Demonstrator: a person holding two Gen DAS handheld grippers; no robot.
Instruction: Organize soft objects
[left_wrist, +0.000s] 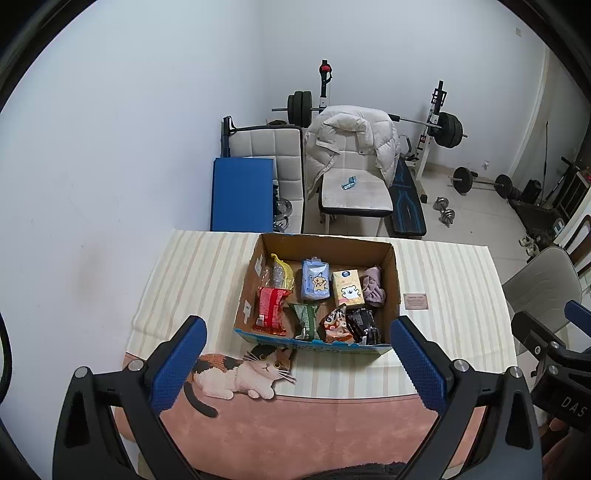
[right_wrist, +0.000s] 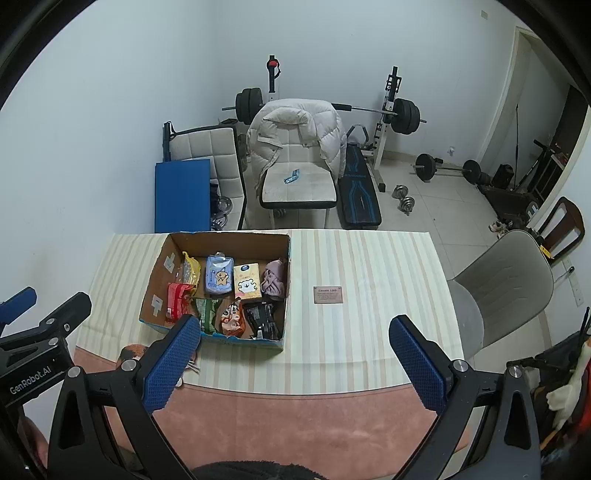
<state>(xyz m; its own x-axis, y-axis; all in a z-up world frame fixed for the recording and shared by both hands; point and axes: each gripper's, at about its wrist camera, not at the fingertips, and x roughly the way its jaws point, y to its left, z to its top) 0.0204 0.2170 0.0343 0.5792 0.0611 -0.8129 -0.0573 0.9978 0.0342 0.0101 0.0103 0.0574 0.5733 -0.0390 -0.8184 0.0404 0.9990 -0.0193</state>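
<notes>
An open cardboard box (left_wrist: 392, 280) stands on the striped tablecloth; it also shows in the right wrist view (right_wrist: 157, 280). It holds several soft packs: a red pack (left_wrist: 271, 312), a blue star tissue pack (left_wrist: 314, 283), a yellow bear tissue pack (left_wrist: 347, 288), a mauve cloth (left_wrist: 373, 286), a green pack (left_wrist: 306, 321), an orange snack bag (left_wrist: 334, 325) and a black pack (left_wrist: 364, 325). My left gripper (left_wrist: 297, 341) is open and empty, held above the table's near side in front of the box. My right gripper (right_wrist: 295, 339) is open and empty, to the right of the box.
A small brown card (right_wrist: 327, 294) lies on the cloth right of the box. A cat picture (left_wrist: 240, 369) is printed on the cloth. A grey chair (right_wrist: 506, 280) stands at the table's right. Beyond the table are a chair with a white jacket (left_wrist: 351, 147) and a weight bench.
</notes>
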